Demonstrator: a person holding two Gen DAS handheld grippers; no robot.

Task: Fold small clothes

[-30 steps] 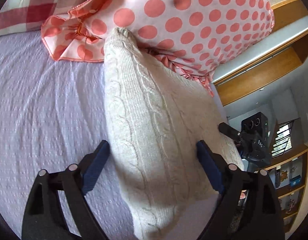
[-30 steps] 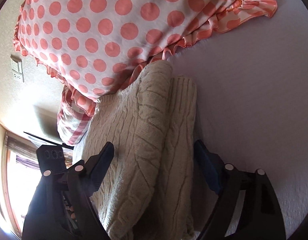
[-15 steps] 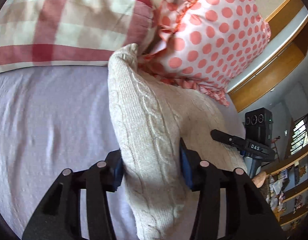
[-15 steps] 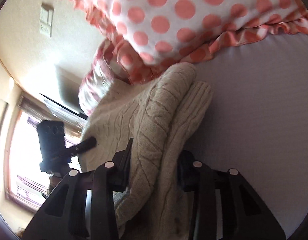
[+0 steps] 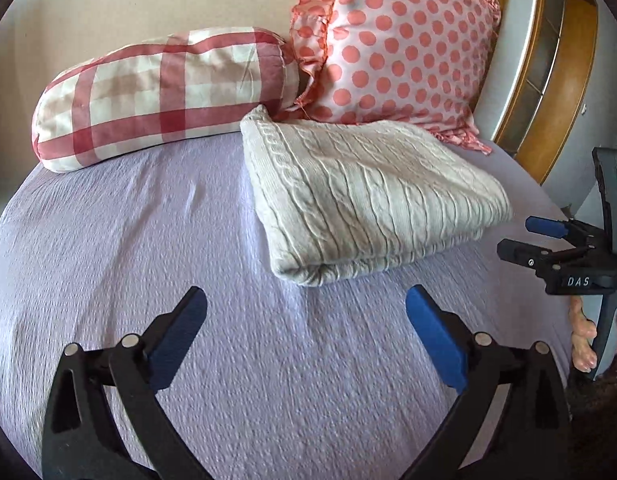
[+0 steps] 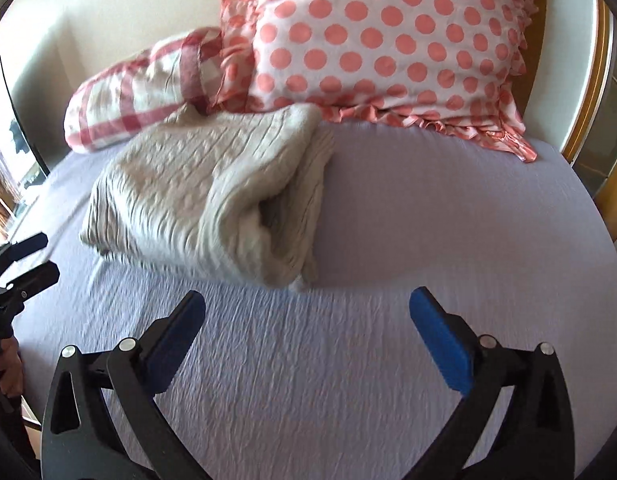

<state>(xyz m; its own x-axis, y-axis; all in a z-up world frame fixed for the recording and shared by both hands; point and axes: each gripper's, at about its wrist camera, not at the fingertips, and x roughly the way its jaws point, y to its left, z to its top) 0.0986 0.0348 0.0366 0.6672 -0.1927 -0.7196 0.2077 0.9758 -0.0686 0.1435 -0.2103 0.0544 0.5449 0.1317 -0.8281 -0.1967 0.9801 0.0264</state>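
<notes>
- Both claws are spread wide and hold nothing: our left claw (image 5: 306, 336) hangs over bare sheet, and our right claw (image 6: 308, 336) does the same on its side.
- Between the blue pads (image 5: 176, 336) there is only the lilac bed sheet (image 5: 128, 240), lightly rippled.
- Just beyond the fingertips lies the cream cable-knit sweater (image 5: 368, 196), folded into a thick rectangle flat on the bed, apart from either claw.
- From the left wrist view it looks tidy: a clean folded edge faces us and the layers sit square.
- From the right wrist view the sweater (image 6: 212, 196) is looser: the near end gapes like a pocket, with an under-layer poking out beside it.
- At the right edge of the left view we catch the other claw, also clear of the knit.
- Farther back, the sweater's far corner touches the red-checked pillow (image 5: 164, 96) and the polka-dot pillow (image 5: 392, 48).
- Our read: this fold is essentially finished and released. What may remain is squaring off that gaping end; no other garment shows in either view.
</notes>
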